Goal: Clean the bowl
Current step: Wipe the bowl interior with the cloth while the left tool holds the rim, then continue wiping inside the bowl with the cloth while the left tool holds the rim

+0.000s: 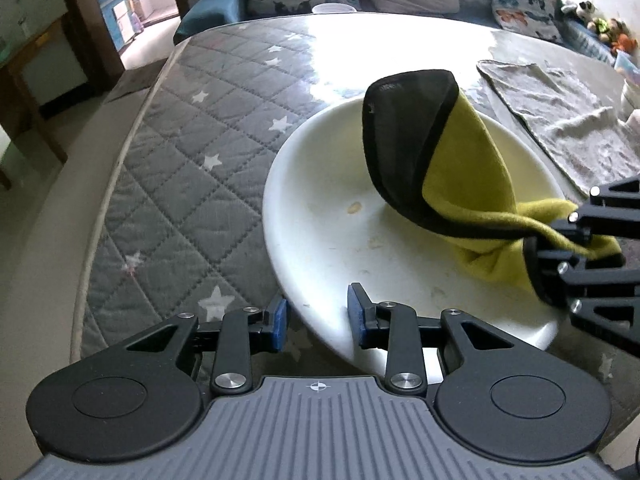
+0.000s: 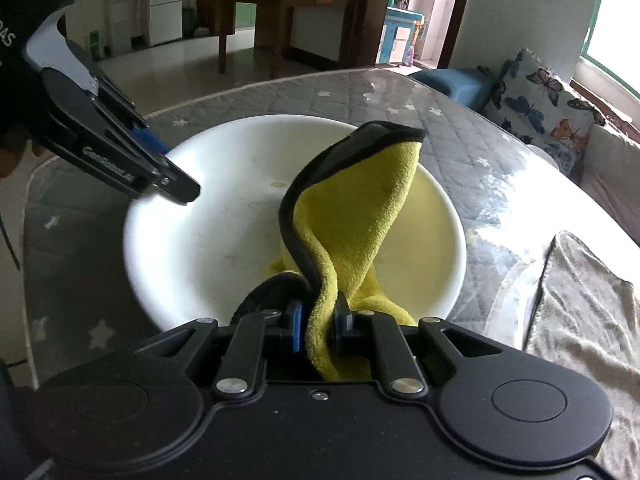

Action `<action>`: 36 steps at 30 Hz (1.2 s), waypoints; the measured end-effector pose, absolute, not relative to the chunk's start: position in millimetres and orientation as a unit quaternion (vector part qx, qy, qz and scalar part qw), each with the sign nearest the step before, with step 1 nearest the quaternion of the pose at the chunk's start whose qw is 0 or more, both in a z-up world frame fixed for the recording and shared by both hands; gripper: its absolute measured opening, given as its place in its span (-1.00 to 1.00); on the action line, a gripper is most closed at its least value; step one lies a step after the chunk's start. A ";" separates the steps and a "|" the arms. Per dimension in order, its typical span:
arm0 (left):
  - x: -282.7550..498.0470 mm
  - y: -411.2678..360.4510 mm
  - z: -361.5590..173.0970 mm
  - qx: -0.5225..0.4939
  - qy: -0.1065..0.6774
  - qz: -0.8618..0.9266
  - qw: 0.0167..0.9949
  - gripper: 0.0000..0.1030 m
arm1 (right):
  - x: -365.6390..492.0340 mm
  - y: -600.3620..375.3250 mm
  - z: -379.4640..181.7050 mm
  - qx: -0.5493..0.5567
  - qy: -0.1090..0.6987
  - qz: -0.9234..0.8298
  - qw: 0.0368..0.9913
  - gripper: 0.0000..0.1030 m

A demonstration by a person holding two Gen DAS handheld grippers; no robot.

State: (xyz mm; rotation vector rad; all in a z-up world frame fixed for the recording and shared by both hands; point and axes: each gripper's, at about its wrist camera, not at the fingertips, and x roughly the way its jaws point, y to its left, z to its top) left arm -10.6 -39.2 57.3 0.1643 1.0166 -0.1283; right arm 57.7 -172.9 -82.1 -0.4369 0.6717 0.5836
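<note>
On the left, the quilted star-print table cover lies bare under a glossy clear sheet. At its near edge the left gripper has its jaws parted, one blue pad outside the bowl's rim and one inside; they straddle the rim without pinching it, so it grips nothing, though it looks placed to steady the bowl. The white bowl sits on the table, wide and shallow. Small tan specks and smears still show on its inner surface, mostly on the left half, so by my judgement the wiping is unfinished: those spots remain, and the part under the cloth cannot be checked. The yellow cloth, black-edged, stands up in a fold inside the bowl, its lower end touching the bottom. The right gripper is closed tight on that cloth's near end, over the bowl's near rim. Farthest right, a grey towel lies flat on the table, apart from the bowl
</note>
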 end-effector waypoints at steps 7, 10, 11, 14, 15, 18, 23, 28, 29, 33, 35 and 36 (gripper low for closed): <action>3.4 -40.3 55.8 0.101 0.488 -0.068 0.865 -0.35 | 72.3 -175.1 -85.8 -0.226 0.304 0.263 0.887 -0.73; 11.7 -39.1 55.0 0.110 0.489 -0.071 0.862 -0.35 | 79.5 -173.7 -86.7 -0.234 0.297 0.258 0.889 -0.73; 13.6 -39.5 54.9 0.112 0.489 -0.072 0.862 -0.34 | 80.8 -174.6 -86.6 -0.236 0.295 0.257 0.890 -0.73; 21.8 -39.7 54.4 0.123 0.488 -0.070 0.861 -0.34 | 91.5 -173.8 -85.7 -0.238 0.290 0.253 0.892 -0.73; 23.7 -39.5 54.3 0.126 0.488 -0.069 0.861 -0.34 | 92.6 -173.9 -85.7 -0.238 0.290 0.253 0.892 -0.73; 28.8 -38.8 53.7 0.125 0.488 -0.065 0.862 -0.34 | 101.3 -172.5 -86.5 -0.234 0.287 0.249 0.895 -0.73; 26.2 -37.7 54.6 0.104 0.488 -0.048 0.865 -0.35 | 108.4 -170.4 -87.4 -0.227 0.285 0.242 0.899 -0.73; 13.5 -36.1 55.4 0.070 0.494 -0.038 0.866 -0.30 | 106.3 -172.7 -87.6 -0.223 0.286 0.239 0.901 -0.73; 10.3 -35.5 55.4 0.060 0.496 -0.037 0.865 -0.30 | 105.5 -172.8 -87.7 -0.223 0.287 0.238 0.901 -0.73; -0.4 -39.3 55.1 0.043 0.496 -0.034 0.866 -0.26 | 102.4 -171.2 -86.7 -0.223 0.289 0.234 0.901 -0.73; -2.9 -40.0 54.8 0.034 0.498 -0.032 0.866 -0.23 | 99.5 -171.9 -86.5 -0.224 0.291 0.233 0.900 -0.73; -5.0 -40.8 54.6 0.029 0.498 -0.031 0.866 -0.23 | 97.9 -172.3 -86.3 -0.224 0.292 0.233 0.900 -0.73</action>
